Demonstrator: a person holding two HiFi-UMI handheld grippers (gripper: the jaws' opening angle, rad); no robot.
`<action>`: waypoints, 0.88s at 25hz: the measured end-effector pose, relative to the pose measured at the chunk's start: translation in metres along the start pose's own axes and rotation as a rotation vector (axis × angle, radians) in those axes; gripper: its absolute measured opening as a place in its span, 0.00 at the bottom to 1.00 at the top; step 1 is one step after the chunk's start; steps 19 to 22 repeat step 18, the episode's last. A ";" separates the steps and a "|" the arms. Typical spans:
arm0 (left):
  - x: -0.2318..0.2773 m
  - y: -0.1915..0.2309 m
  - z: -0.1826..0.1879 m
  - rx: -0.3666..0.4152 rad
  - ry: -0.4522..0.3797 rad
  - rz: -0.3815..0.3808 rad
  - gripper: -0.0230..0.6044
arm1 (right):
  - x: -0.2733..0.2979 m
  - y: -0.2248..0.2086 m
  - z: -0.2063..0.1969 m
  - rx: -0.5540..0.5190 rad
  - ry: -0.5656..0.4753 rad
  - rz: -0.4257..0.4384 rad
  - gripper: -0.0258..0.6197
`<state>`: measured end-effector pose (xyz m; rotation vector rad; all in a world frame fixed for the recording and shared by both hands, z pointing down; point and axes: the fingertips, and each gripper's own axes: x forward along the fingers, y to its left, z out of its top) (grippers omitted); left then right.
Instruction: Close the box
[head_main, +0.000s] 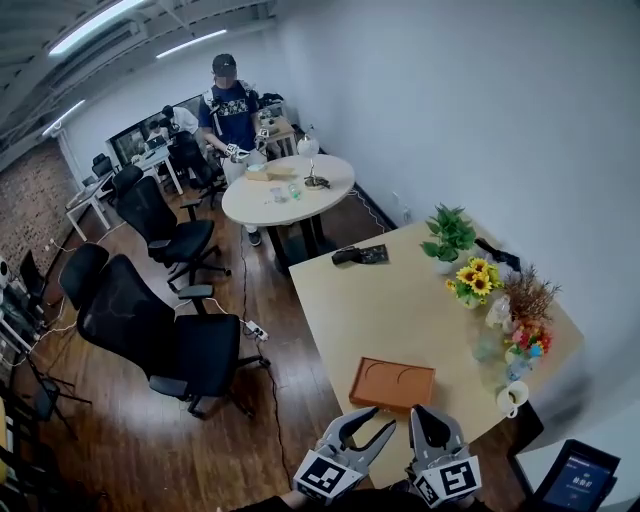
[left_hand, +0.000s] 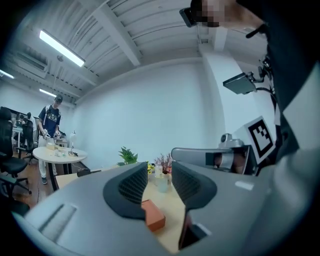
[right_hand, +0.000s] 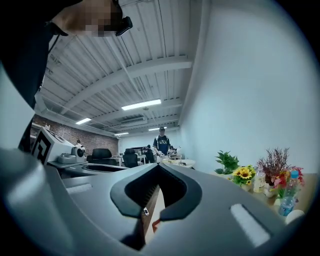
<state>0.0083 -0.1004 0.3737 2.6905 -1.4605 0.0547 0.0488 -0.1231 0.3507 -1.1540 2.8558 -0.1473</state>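
Busy office, pale table (head_main: 400, 300): the box (head_main: 392, 383) lies flat by its near edge. Left claw (head_main: 383, 417) and right claw (head_main: 428, 415) hover short of it, left almost shut, right pinched shut, both empty, likely readied for pushing.

Your pale wooden counter (head_main: 400, 310) carries a flat orange-brown box (head_main: 392, 383) near your edge and a black object (head_main: 360, 254) at its far corner. Along its right side stand a potted plant (head_main: 449, 236), sunflowers (head_main: 476, 281), dried stems (head_main: 525, 296), bright flowers (head_main: 528, 340) and a white mug (head_main: 511, 398).
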 end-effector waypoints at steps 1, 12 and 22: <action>0.001 -0.001 0.000 0.003 -0.001 -0.006 0.25 | 0.000 -0.001 0.001 -0.003 -0.002 -0.005 0.04; 0.003 -0.004 -0.006 0.018 0.029 -0.056 0.25 | 0.002 0.000 0.001 -0.018 0.003 -0.033 0.04; 0.005 0.004 -0.009 0.017 0.032 -0.053 0.25 | 0.008 -0.002 -0.003 -0.004 0.014 -0.038 0.04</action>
